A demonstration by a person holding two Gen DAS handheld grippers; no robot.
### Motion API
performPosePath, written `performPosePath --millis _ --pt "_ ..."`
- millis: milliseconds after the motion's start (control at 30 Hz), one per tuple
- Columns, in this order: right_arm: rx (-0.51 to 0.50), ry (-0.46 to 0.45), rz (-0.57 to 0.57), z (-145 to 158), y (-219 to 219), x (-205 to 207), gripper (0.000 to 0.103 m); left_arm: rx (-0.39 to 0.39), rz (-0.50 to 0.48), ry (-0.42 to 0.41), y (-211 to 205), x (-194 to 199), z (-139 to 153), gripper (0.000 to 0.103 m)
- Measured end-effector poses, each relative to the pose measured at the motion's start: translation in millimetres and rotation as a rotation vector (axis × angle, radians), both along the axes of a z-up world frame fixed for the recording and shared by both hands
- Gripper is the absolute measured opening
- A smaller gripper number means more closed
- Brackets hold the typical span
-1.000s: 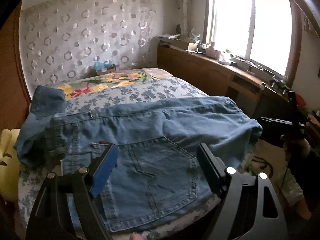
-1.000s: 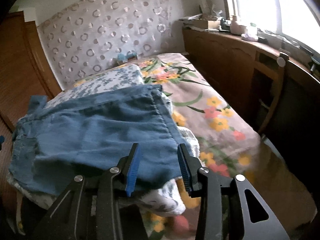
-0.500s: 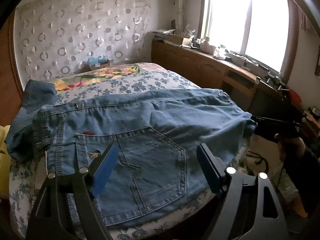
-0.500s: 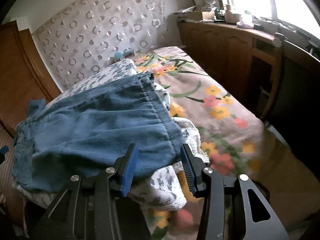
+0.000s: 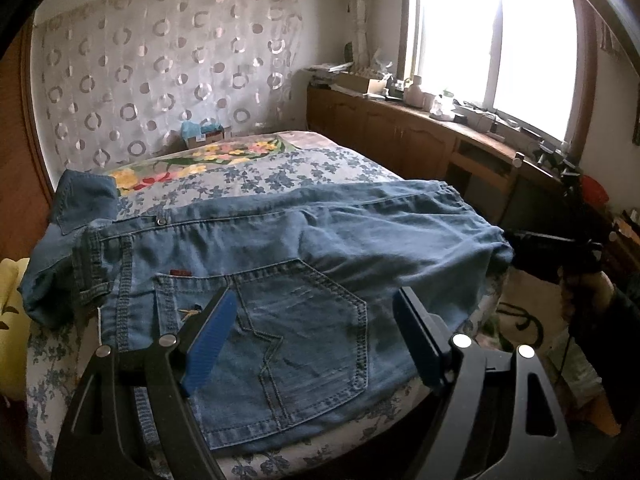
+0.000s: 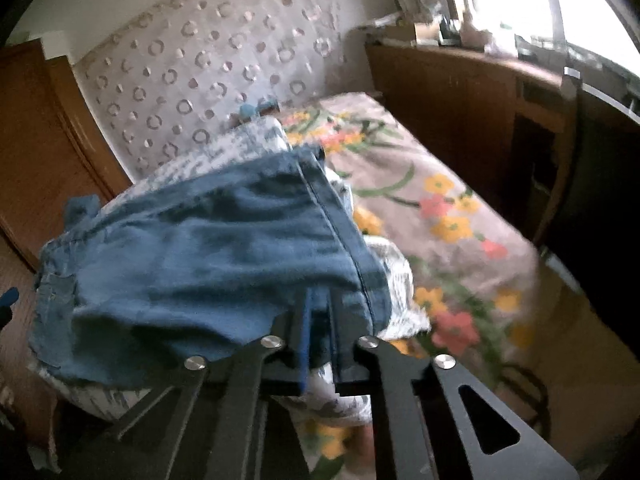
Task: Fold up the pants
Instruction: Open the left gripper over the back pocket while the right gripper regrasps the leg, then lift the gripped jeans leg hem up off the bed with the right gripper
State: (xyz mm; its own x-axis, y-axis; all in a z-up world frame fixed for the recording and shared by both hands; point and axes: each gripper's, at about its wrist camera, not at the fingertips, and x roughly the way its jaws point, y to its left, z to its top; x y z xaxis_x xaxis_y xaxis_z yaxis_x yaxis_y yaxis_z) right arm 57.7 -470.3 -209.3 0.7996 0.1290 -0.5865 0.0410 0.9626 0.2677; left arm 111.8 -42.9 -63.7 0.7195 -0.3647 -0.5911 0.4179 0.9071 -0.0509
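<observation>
Blue denim pants (image 5: 280,256) lie spread across the bed (image 5: 288,164), back pocket up, waistband at the left. My left gripper (image 5: 316,332) is open just above the back pocket, nothing between its pads. In the right wrist view the same pants (image 6: 208,248) hang over the bed's corner. My right gripper (image 6: 318,320) has closed on the pants' hem edge there, and denim is pinched between the pads. From the left wrist view the right gripper (image 5: 556,248) shows at the far right, held by a hand, at the end of the pant leg.
A wooden cabinet (image 5: 400,136) with clutter on top runs under the window at the right. A floral quilt (image 6: 432,216) covers the bed's right part. A yellow object (image 5: 10,320) lies at the left edge. A wooden wardrobe (image 6: 48,152) stands left of the bed.
My right gripper's jaws have shut onto the pants' hem. The left gripper stayed open, with its view of the pants shifting slightly.
</observation>
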Motion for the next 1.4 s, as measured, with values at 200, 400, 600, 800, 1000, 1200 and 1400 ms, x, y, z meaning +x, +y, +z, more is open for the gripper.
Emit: performPosePath --millis 200,400,600,800,1000,1200,1400 --pt "-0.046 -0.083 0.028 23 11 -11 0.0 0.0 0.009 0.004 3 0 0 0.081" --pt "-0.039 -0.078 -0.002 18 2 -18 0.0 -0.008 0.002 0.015 3 -1 -4 0.081" --pt "-0.053 -0.024 -0.014 -1 -2 -4 0.038 0.0 0.0 0.033 0 1 -11 0.081" --pt "-0.014 -0.018 -0.005 -14 -15 13 0.054 0.014 -0.013 0.049 -6 3 -17 0.081" --pt "0.049 -0.001 0.006 -14 -20 17 0.057 0.013 -0.016 0.072 -9 6 -24 0.081" --pt "0.177 0.026 0.044 -19 -34 14 0.056 0.016 -0.028 0.078 -12 6 -26 0.081" --pt "0.192 0.025 0.053 -17 -33 11 0.033 0.009 -0.021 0.076 -9 6 -25 0.081"
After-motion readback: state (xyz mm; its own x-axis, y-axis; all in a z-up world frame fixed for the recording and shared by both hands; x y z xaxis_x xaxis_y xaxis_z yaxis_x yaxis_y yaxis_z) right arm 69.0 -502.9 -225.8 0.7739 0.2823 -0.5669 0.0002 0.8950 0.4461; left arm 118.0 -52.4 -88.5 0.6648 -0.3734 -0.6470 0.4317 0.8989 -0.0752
